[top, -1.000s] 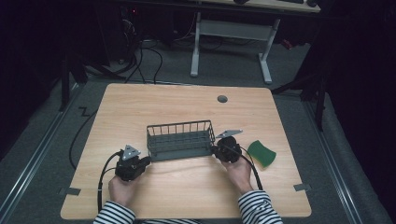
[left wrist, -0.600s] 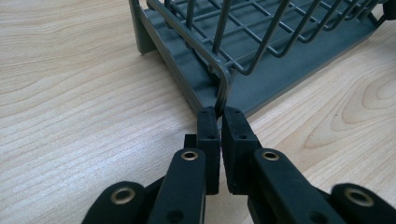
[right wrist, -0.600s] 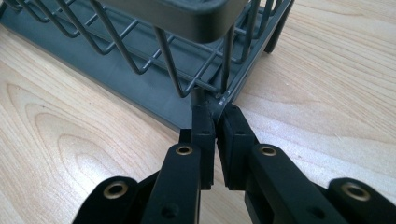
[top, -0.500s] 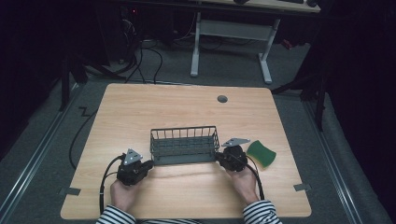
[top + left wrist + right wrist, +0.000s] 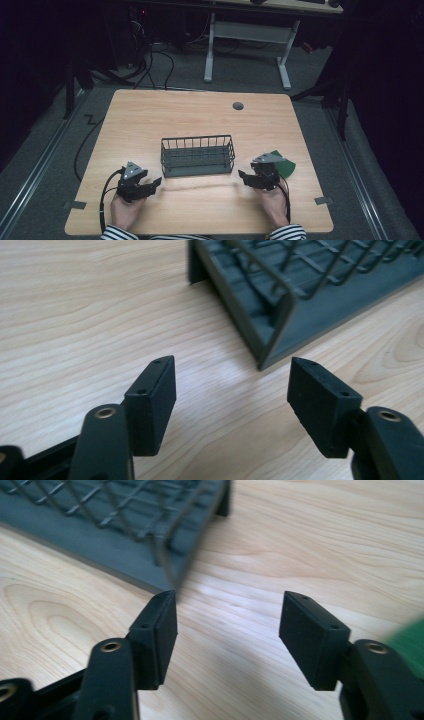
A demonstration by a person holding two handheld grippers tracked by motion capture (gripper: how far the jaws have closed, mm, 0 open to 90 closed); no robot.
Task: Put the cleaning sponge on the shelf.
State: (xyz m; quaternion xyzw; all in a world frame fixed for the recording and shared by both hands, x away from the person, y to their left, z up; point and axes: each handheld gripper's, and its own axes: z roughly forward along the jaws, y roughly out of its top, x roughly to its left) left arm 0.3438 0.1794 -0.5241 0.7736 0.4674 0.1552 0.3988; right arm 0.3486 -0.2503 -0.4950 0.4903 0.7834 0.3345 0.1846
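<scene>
Dark room surrounds wooden table (image 5: 200, 120) bearing wire basket (image 5: 197, 155).

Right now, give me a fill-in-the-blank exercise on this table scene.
1. The wire basket stands on the ____ table.
2. The left gripper has its jaws ____.
3. The green sponge lies beside the ____ gripper.
4. The basket holds ____.

Missing words: wooden; open; right; nothing
</scene>
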